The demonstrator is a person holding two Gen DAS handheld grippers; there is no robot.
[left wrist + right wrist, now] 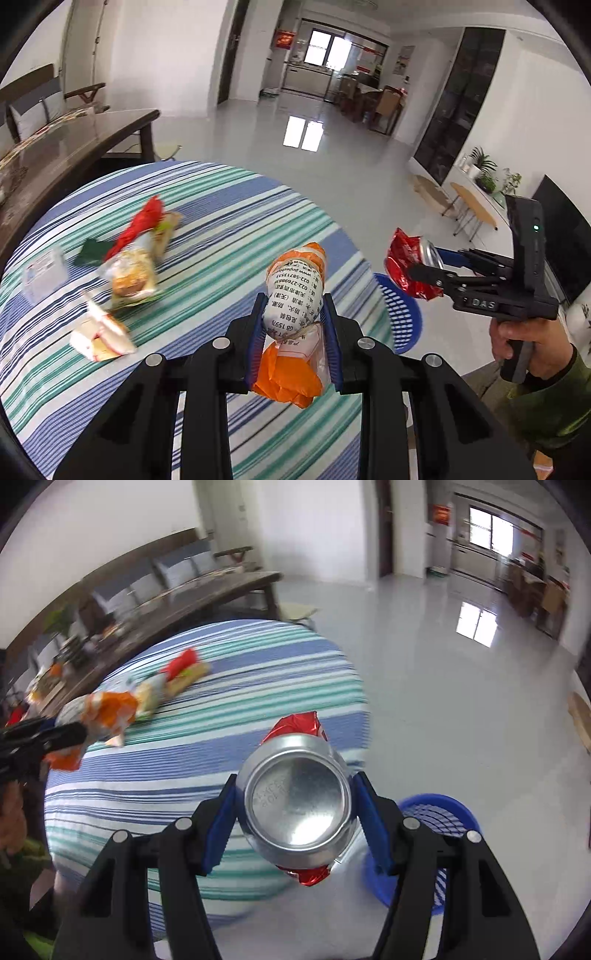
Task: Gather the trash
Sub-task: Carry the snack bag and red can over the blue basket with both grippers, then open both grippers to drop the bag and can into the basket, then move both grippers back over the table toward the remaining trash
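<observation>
My left gripper point(293, 325) is shut on an orange and white printed wrapper point(295, 291), held above the striped tablecloth point(207, 229). My right gripper point(297, 805) is shut on a crushed red can point(297, 805), its silver base facing the camera; in the left wrist view the can point(410, 262) hangs off the table's right edge above a blue basket point(402, 317). The basket point(436, 830) stands on the floor beside the table. More wrappers lie on the cloth: a red one point(142, 225), a snack bag point(129, 273), a white and orange one point(99, 332).
A clear plastic packet point(44, 273) lies at the table's left. A dark wooden table point(74, 147) and a bench stand behind. Small stools point(472, 206), plants and a television are at the right. The grey floor point(314, 147) stretches to the kitchen.
</observation>
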